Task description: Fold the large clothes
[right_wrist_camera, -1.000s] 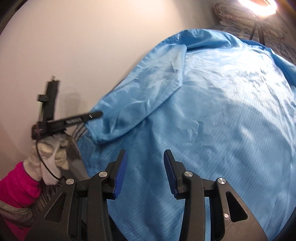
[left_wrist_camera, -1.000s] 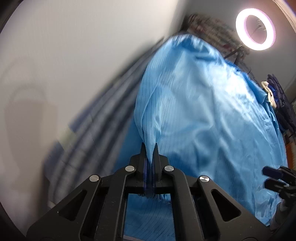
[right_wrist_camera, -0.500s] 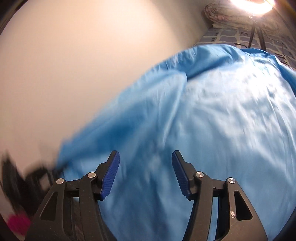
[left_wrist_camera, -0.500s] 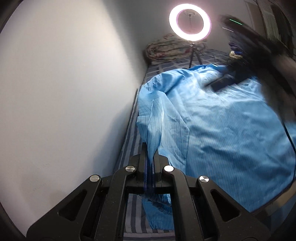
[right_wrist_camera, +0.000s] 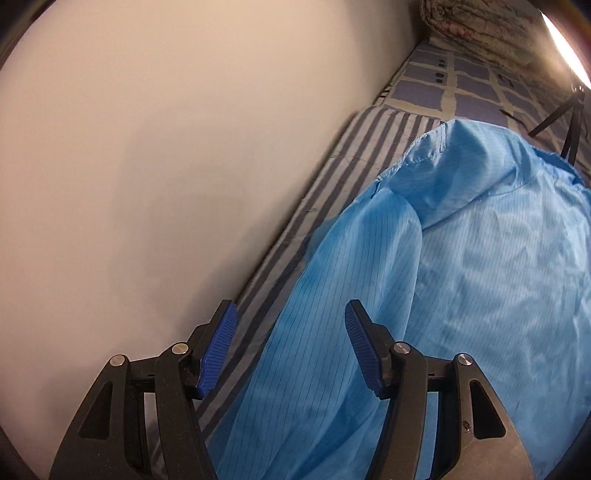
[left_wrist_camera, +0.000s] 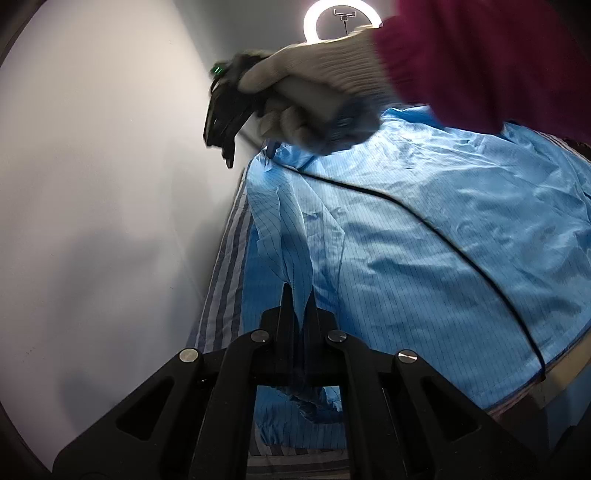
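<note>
Blue garment (left_wrist_camera: 424, 236) lying spread over striped bedding (right_wrist_camera: 332, 192).
Left gripper (left_wrist_camera: 300, 302) pinching its fold; right gripper (right_wrist_camera: 290, 347) hanging wide, jaws having just been opening, empty; no legible writing.

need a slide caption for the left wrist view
Left gripper shut on a fold of the blue garment, gloved hand reaching across above.

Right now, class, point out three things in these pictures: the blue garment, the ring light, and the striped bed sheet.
blue garment (right_wrist_camera: 498, 280): right wrist view, on the flat wrinkled body panel.
ring light (left_wrist_camera: 312, 16): left wrist view, on the glowing left arc of the ring.
striped bed sheet (right_wrist_camera: 373, 136): right wrist view, on the bare strip beside the wall.
</note>
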Motion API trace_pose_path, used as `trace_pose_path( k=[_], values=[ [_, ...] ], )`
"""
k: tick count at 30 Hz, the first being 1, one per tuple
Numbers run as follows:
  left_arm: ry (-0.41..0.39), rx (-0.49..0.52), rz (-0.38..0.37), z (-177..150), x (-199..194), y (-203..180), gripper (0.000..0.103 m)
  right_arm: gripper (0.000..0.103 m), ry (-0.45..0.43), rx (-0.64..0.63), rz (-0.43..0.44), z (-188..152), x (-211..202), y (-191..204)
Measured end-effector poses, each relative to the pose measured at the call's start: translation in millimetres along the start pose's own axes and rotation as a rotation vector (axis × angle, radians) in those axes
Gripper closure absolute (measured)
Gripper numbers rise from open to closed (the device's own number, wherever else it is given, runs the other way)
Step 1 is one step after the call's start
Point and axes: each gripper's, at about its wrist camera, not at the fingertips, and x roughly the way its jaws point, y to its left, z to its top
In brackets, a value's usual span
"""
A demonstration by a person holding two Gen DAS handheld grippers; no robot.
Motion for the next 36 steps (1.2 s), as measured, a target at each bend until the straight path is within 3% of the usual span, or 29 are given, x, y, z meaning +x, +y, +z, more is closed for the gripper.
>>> trace_pose_path(
  k=[4,5,6,8,12,18,24,25,27,28,29,32,36],
  values=[
    [0.004,0.009,-0.006,-4,1,0,0.102,0.044,0.018,0.013,-0.118,14,21,1],
    [0.004,0.013,-0.006,-4,1,0,0.102,0.056,0.021,0.020,-0.128,15,22,-1],
    [0.002,0.017,-0.007,-4,1,0,0.102,0.079,0.033,0.038,-0.134,17,27,-6],
    [-0.002,0.024,-0.006,-3,1,-3,0.102,0.101,0.061,0.087,-0.110,20,36,-20],
    [-0.006,0.024,-0.009,-6,1,-2,0.102,0.103,0.018,0.151,-0.069,18,26,-48],
    [-0.010,0.060,-0.030,-10,-3,-11,0.102,0.103,-0.064,0.207,0.024,0,-27,-93],
    [0.010,0.103,-0.096,-15,-14,-25,0.102,0.103,-0.138,0.312,0.139,-50,-73,-157],
    [0.014,0.104,-0.098,-16,-16,-26,0.095,0.103,-0.132,0.333,0.144,-68,-75,-172],
    [0.031,0.084,-0.142,-17,-24,-25,0.071,0.103,-0.101,0.359,0.111,-94,-71,-197],
    [0.035,0.066,-0.165,-18,-28,-24,0.049,0.103,-0.074,0.364,0.078,-105,-66,-207],
    [0.033,0.049,-0.188,-18,-33,-21,0.043,0.102,-0.037,0.366,0.037,-116,-60,-215],
    [0.043,-0.012,-0.266,-20,-51,-13,0.043,0.101,0.095,0.332,-0.077,-143,-41,-227],
    [0.084,-0.172,-0.328,-22,-58,12,0.043,0.097,0.072,0.262,-0.122,-152,-57,-216]
  ],
)
